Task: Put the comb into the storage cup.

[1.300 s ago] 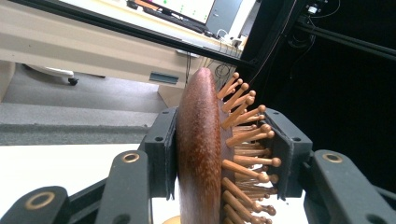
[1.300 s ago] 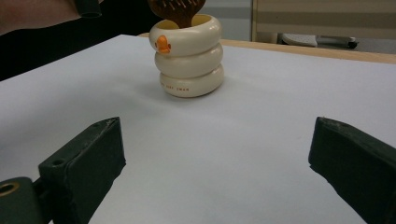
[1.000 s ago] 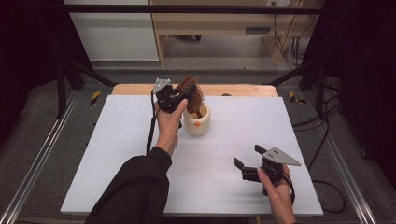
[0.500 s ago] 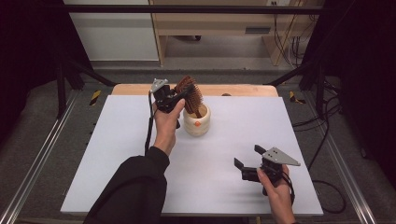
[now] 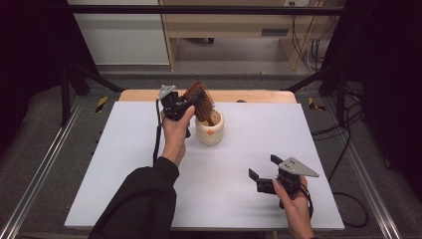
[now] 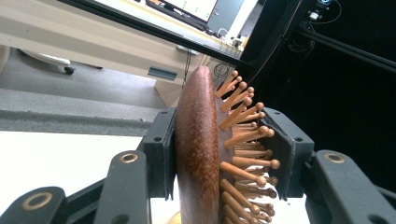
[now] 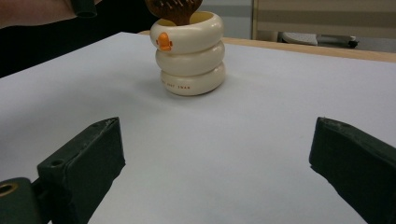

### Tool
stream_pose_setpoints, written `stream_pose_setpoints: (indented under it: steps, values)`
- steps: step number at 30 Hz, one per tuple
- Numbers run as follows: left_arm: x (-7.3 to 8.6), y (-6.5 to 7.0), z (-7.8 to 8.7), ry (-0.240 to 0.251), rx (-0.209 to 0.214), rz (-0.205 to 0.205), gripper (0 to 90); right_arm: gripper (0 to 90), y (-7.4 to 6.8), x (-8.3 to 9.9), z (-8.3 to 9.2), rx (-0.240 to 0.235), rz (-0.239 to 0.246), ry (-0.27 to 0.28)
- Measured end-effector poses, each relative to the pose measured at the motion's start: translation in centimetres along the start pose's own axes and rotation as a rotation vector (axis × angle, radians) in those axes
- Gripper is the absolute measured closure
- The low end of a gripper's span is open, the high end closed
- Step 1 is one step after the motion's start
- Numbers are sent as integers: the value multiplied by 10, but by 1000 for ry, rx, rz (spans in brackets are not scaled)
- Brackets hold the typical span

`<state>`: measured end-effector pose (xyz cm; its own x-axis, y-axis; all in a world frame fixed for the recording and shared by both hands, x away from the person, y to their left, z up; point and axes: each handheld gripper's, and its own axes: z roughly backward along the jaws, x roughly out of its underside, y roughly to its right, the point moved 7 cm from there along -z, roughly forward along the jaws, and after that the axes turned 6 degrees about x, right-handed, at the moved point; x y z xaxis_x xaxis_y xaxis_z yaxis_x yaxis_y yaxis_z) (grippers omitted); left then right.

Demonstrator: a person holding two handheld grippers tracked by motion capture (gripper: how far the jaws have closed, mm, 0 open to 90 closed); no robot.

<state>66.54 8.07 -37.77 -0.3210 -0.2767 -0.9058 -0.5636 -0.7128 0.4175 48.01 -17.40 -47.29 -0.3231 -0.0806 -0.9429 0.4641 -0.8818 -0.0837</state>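
White and matte, the table (image 5: 149,174) takes up the middle of the high view, flat and rectangular, with a pale wooden edge along its far side.

Next in size is the holder (image 5: 209,129), a cream, glossy pot shaped like three stacked rings with a small orange mark on its front; it stands upright just above the centre of the frame.

Your hairbrush (image 5: 199,101) is dark reddish wood, oval and smooth on its back, with light wooden pins that end in small round tips. Its long axis is steep and leans a little toward the upper left of the frame; the head points up and the handle goes down into the holder.

Your left gripper (image 5: 186,104) is clamped on the brush head, one pad on the smooth back and one against the pins.

Your right gripper (image 5: 261,168) hovers at the lower right, its jaws wide apart with nothing between them.
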Motion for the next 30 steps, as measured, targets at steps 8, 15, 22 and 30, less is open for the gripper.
stream_pose_setpoints:
  steps: [8, 15, 22, 30]
  values:
    - [0, -2, 1, 4, -4, 8, 499, 35, 0, 0, 0, 0, 1, 3]
    - [1, -3, 1, 6, -4, 12, 498, 35, 0, 0, 0, 0, 1, 1]
    - [1, -5, 2, 8, -7, 20, 496, 35, 0, 0, 0, 0, -1, 0]
    - [1, -8, 4, 13, -9, 31, 495, 35, -1, 0, -1, -3, 0, -2]
